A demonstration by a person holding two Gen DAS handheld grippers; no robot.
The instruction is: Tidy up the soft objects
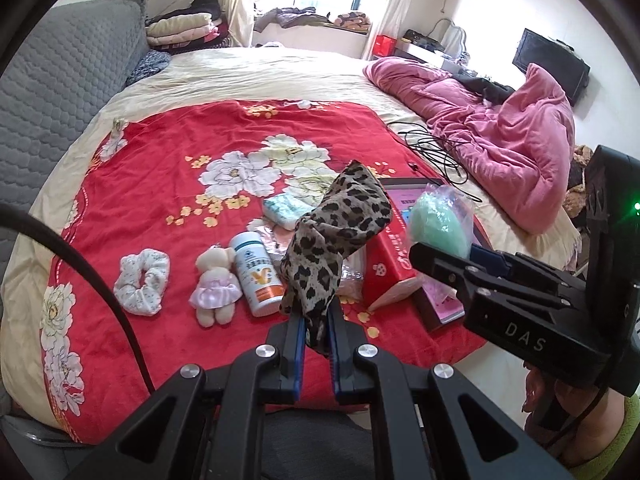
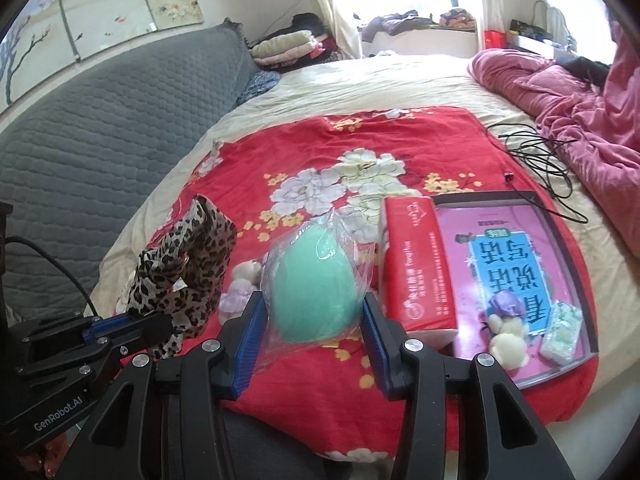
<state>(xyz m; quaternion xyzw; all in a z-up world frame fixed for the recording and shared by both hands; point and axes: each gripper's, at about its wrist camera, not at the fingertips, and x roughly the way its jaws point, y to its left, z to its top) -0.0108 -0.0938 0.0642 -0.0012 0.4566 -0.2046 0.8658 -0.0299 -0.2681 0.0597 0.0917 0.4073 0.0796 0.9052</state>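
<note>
Left gripper clamped on the lower end of a leopard-print cloth. The cloth is lifted clear of the red floral blanket; its long axis runs up and away from the jaws, leaning right, with the top end folded over above the red tissue pack.

Right gripper closed around a mint-green egg-shaped sponge in a clear plastic bag. The sponge's long axis points straight ahead along the fingers, narrow end away, broad end toward the camera. It hangs above the blanket, just left of the red tissue pack in the right wrist view.

Around the red tissue pack:
- Directly right of it, touching, a pink-and-blue book lying flat, its title upside down to the right camera.
- On the book's near corner, a small white plush and a small tissue packet.
- Left of it, under the cloth, a white bottle on its side, then a plush bear in a pink dress, then a white scrunchie.
- Beyond it, another small tissue packet.
- Far right, a black cable and a pink quilt.

The two grippers sit close together, the cloth to the left of the sponge.
</note>
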